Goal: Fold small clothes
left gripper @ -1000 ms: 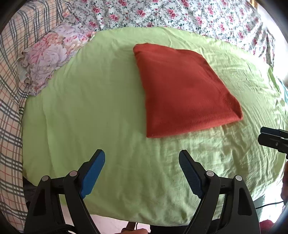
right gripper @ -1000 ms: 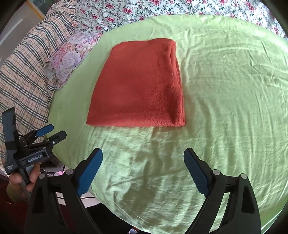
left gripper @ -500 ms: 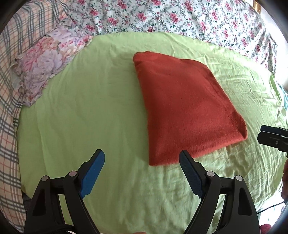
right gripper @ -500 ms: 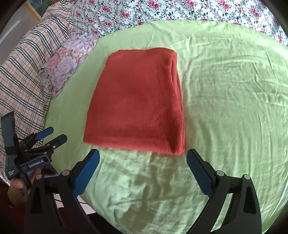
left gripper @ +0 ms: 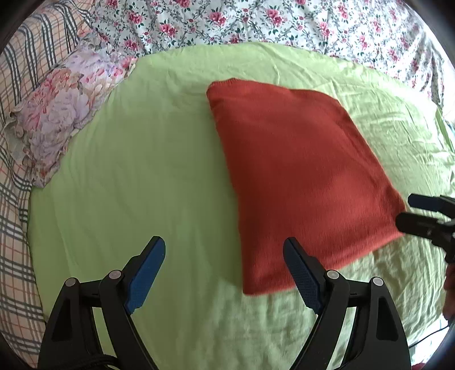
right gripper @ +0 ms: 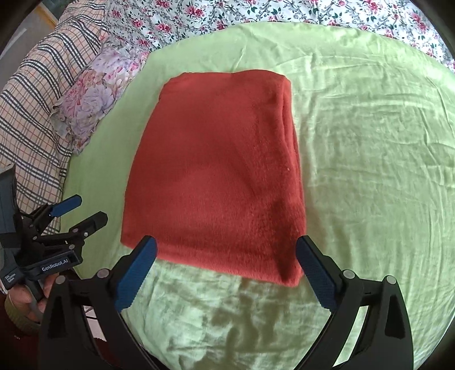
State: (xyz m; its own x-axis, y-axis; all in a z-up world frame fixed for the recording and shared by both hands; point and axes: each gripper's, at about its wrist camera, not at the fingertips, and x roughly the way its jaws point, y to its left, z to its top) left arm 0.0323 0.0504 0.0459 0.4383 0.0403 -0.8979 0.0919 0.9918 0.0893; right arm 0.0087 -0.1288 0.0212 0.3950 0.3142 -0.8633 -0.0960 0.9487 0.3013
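Blue-padded fingers (right gripper: 136,270) of the right gripper (right gripper: 227,270) are standing wide apart nearest the right wrist camera, having just been opening, with nothing pressed between them; their tips are framing the near edge of the folded rust-red fleece cloth (right gripper: 219,176) without clearly touching it. In the left wrist view, the left gripper (left gripper: 224,270) is likewise spreading its blue pads (left gripper: 145,273) wide and holding nothing, hovering over bare sheet just beside the cloth's (left gripper: 298,176) near left corner. The wrinkled lime-green bed sheet (right gripper: 369,170) is lying beneath both tools, and the cloth is resting flat on it near the middle, folded into a neat rectangle with its layered edge running along the right side as the right camera sees it. At the left edge of the right view, a person's hand (right gripper: 22,301) is gripping the left tool's black handle. Farther off to the left, a pale pink-and-lilac floral pillow (left gripper: 62,113) is sitting at the sheet's edge, against a beige plaid blanket (right gripper: 34,94). Beyond everything, a white cover printed with small red roses (left gripper: 256,22) is stretching across the far side.
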